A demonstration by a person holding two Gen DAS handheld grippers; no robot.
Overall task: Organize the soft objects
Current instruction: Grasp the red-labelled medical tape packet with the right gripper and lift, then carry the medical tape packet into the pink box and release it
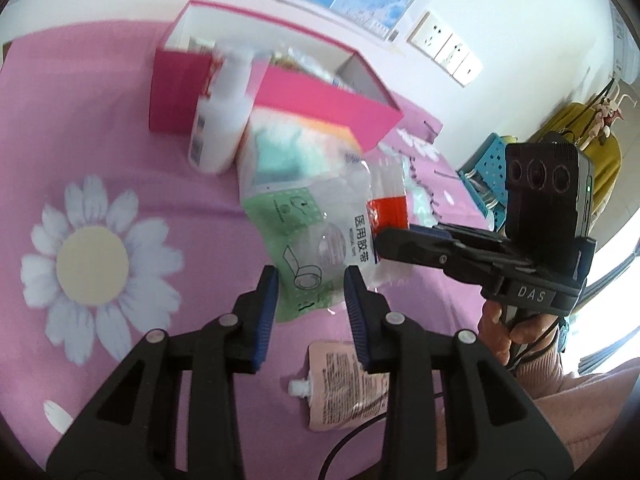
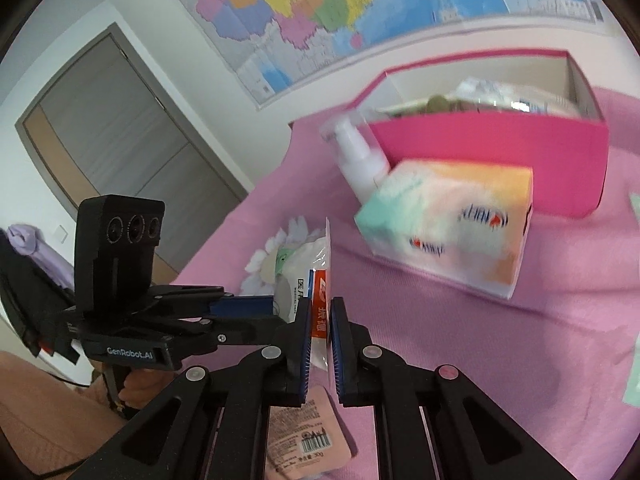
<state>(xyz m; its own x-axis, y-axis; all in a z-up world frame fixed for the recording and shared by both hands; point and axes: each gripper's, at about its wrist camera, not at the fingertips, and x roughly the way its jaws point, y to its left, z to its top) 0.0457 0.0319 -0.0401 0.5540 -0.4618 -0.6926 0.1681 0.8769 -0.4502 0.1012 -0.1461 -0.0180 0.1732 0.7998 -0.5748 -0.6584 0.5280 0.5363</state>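
Your right gripper (image 2: 320, 316) is clamped on the red-edged packet (image 2: 320, 304) at lower centre; your left gripper (image 1: 310, 280) pinches the green medical-tape bag (image 1: 304, 248) mid-frame.

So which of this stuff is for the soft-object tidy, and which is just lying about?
Job: medical tape packet, red-topped bag, tissue pack, pink spout pouch, pink box.
Lying about: spray bottle, wall map, door, blue basket.
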